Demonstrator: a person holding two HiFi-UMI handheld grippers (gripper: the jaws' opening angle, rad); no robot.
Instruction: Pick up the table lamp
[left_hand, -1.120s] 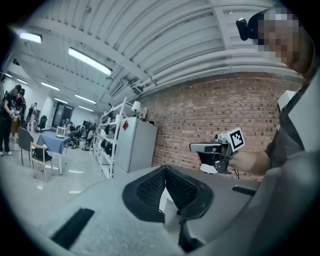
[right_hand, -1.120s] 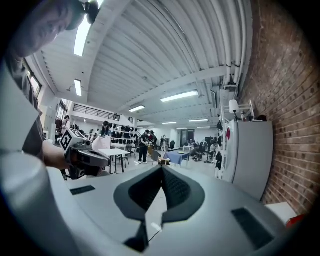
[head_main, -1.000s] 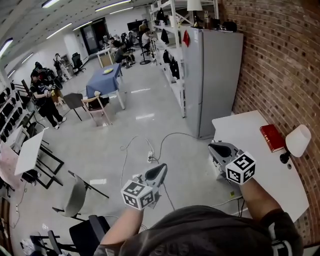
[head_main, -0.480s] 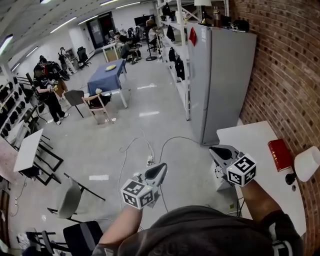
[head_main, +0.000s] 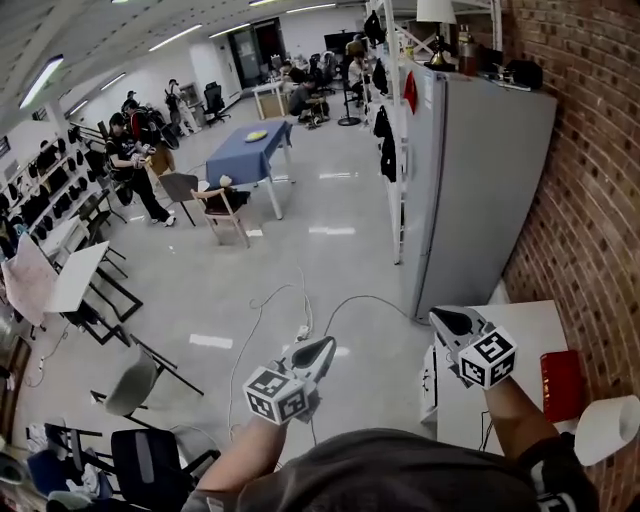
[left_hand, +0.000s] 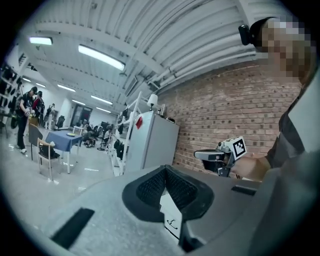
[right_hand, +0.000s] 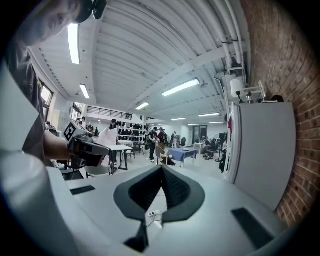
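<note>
Grey floor is all that's ahead of the left gripper (head_main: 322, 347), which is clenched and empty. The right gripper (head_main: 443, 318) is also clenched on nothing, by the table (head_main: 520, 325) edge. The lamp (head_main: 612, 428) is at the far right past the book (head_main: 562, 385), probably on that table, though its base is cut off. Nothing's grabbed yet, so the whole reach and pickup is left.
</note>
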